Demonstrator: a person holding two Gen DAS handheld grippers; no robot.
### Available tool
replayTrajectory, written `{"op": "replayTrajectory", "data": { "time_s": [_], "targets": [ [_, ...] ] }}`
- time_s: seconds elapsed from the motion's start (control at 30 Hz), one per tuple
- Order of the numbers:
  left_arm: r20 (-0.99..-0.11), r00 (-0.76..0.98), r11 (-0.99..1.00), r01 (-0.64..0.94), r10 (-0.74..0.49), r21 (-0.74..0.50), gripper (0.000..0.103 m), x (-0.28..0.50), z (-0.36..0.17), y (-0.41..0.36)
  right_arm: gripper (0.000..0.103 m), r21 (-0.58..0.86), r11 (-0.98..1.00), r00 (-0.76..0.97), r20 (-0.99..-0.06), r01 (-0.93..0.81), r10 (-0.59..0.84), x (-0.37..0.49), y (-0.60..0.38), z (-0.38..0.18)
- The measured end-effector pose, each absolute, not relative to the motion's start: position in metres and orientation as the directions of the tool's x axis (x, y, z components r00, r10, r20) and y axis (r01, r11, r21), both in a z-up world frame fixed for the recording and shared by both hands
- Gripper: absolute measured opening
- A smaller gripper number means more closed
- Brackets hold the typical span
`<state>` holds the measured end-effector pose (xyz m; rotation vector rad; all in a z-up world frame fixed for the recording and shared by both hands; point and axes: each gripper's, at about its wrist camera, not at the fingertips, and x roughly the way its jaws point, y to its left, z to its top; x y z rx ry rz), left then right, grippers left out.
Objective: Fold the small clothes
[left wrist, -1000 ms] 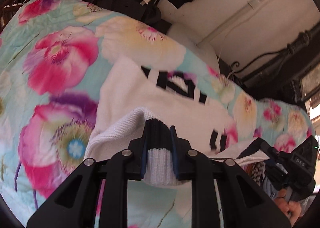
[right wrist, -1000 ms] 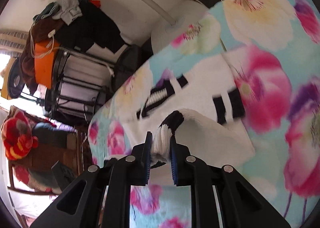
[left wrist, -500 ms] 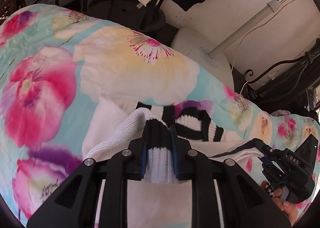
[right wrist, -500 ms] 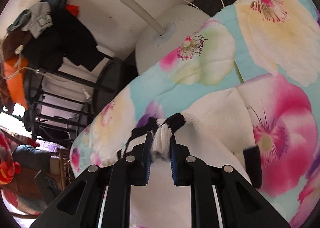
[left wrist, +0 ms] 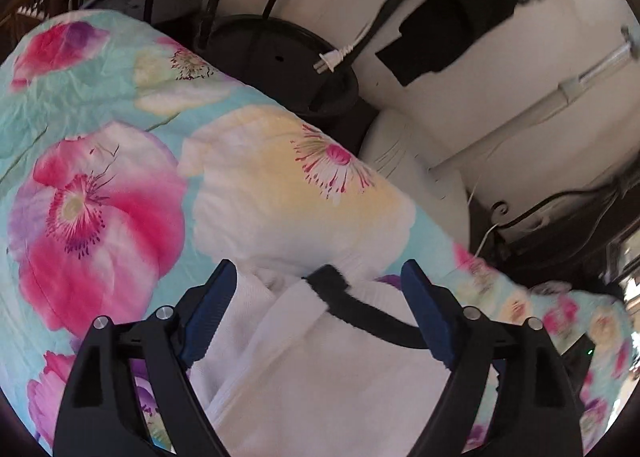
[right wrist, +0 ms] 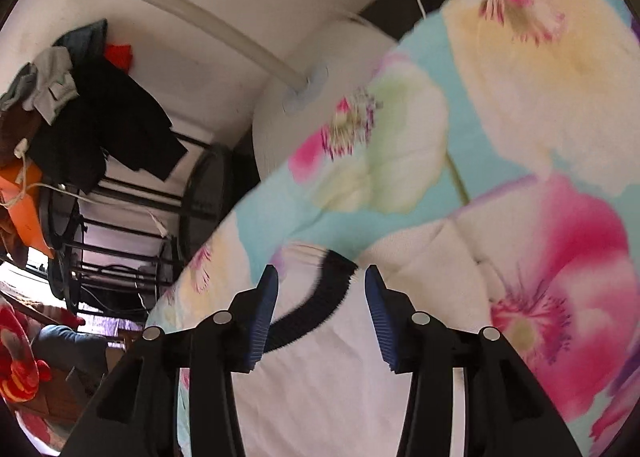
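Now both sets of jaws wide apart, nothing clamped. Left gripper (left wrist: 322,311): blue pads spread, white knit sweater (left wrist: 320,377) lying loose between and below them, black ribbed hem (left wrist: 360,311) curving across the gap toward the right pad. Whether either pad brushes the knit: cannot tell. Right gripper (right wrist: 320,309): pads likewise parted, same black hem (right wrist: 316,305) running diagonally between them, white knit (right wrist: 320,397) filling the near field.

Progress, as a judgement: hem edge laid over the body of the garment and let go, so one fold looks placed. A second white layer peeking out just right of the right gripper (right wrist: 432,257), hinting at doubled cloth. Left to do, probably: further folds, squaring, smoothing. Count of folds already made not readable.

Sweater resting on floral bedspread (left wrist: 120,185), toward its far edge; beyond that, white round fan base (left wrist: 416,177), dark stand with loose plug (left wrist: 332,59), and wall.

Hidden or doubtful: most of sweater cut off by lower frame edge and gripper bodies in both views; sleeves and neckline not visible; overall folded shape unknown. Right view motion-blurred, knit texture washed out. Clothes heap on rack at far left (right wrist: 80,105) not identifiable piece by piece.
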<state>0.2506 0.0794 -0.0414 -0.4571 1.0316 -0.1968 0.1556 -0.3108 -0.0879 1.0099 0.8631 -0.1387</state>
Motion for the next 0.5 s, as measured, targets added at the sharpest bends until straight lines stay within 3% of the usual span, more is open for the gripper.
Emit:
{"op": "replayTrajectory", "data": {
  "time_s": [0.13,0.37,0.5],
  "targets": [
    [-0.793,0.46,0.893,0.0,-0.399,-0.45,0.081,0.242,-0.048,0.062,0.03,0.679,0.589,0.669,-0.684,0.439,0.291,0.155,-0.299,-0.085],
    [-0.877,0.313,0.927,0.207,-0.365,-0.313,0.081,0.231,-0.083,-0.006,0.028,0.613,0.719,0.596,-0.724,0.327,0.347,0.166,-0.257,-0.092],
    [-0.912,0.3,0.954,0.193,-0.281,-0.231,0.081,0.239,-0.107,-0.008,0.028,0.59,0.733,0.536,-0.762,0.34,0.364,0.175,-0.25,-0.117]
  ]
}}
